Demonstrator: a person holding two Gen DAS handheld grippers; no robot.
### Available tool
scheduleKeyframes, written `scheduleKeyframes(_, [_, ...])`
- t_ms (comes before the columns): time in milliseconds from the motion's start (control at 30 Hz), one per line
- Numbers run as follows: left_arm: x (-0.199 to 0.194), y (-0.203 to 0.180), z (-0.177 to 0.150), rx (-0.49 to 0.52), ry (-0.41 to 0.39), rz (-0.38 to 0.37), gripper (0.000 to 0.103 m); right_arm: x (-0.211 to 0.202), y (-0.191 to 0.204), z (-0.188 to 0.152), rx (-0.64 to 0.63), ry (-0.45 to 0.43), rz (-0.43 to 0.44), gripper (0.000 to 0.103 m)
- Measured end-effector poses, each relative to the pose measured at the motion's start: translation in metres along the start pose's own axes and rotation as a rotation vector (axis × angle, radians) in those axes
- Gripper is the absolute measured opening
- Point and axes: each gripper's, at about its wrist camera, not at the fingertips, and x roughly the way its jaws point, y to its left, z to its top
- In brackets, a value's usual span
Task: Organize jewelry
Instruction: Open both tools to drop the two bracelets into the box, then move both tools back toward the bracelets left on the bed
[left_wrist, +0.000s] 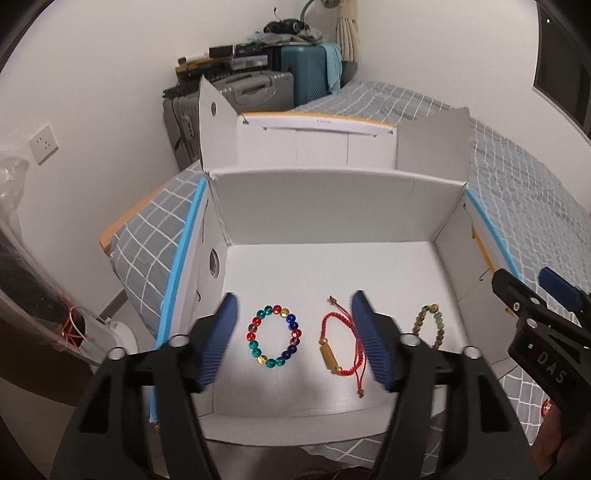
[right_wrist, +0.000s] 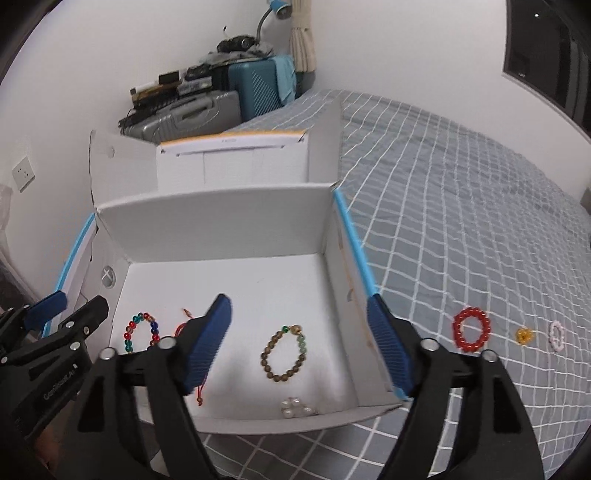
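A white open box (left_wrist: 332, 206) (right_wrist: 221, 218) lies on the bed. Inside it lie a multicoloured glass bead bracelet (left_wrist: 273, 335) (right_wrist: 142, 331), a red cord bracelet with a gold tube (left_wrist: 341, 343), a brown and green bead bracelet (right_wrist: 284, 352) (left_wrist: 430, 325) and a small cluster of white pearls (right_wrist: 297, 407). My left gripper (left_wrist: 293, 343) is open and empty above the colourful bracelet. My right gripper (right_wrist: 299, 347) is open and empty above the brown bracelet. On the bedspread outside lie a red bead bracelet (right_wrist: 472, 329), a small yellow piece (right_wrist: 524, 335) and a pale pink ring (right_wrist: 557, 334).
The bed has a grey checked cover (right_wrist: 461, 206). Suitcases (left_wrist: 258, 92) with clutter on top stand by the far wall. A wall socket (left_wrist: 43, 143) is at the left. The box's lid and flaps (left_wrist: 432, 144) stand up behind it.
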Motion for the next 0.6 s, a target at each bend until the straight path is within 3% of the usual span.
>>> scheduleKeyframes(100, [-0.011,-0.008,0.000,0.013,-0.035,-0.006,0.075,-0.014,-0.012,-0.002,0.014,-0.028,-0.018,0.092])
scheduleKeyframes(167, [-0.017,-0.014,0.000,0.023,-0.054,-0.016,0.080,-0.023,-0.022,-0.003,0.024,-0.051,-0.044,0.095])
scheduleKeyframes(600, [-0.051,-0.091,-0.009,0.119,-0.127,-0.134,0.095,-0.078,-0.113,-0.040,0.089,-0.088,-0.166,0.095])
